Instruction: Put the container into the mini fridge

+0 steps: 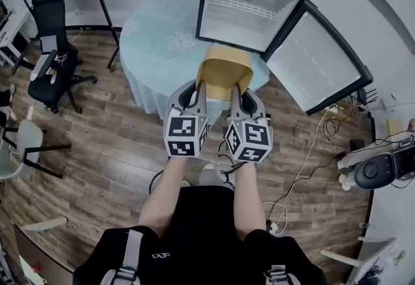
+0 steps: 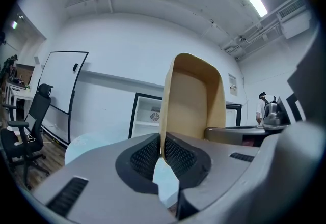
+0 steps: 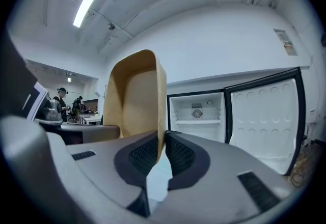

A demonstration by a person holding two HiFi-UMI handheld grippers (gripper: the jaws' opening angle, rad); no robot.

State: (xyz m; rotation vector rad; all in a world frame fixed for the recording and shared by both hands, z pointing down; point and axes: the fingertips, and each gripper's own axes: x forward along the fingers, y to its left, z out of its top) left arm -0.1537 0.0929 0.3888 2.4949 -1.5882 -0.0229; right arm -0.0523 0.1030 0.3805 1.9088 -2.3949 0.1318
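Pinches opposite rim edges of tan container (image 1: 224, 70) in narrow fingers of left gripper (image 2: 162, 152) and right gripper (image 3: 160, 152). Hangs seemingly over near edge of desk (image 1: 152, 44), facing open mini fridge (image 1: 249, 5), door swung wide.

The container (image 1: 224, 70) hides part of the round table (image 1: 155, 50).

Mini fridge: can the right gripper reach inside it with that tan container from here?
Probably yes: the mini fridge door stands wide open, and nothing blocks the way from the container.
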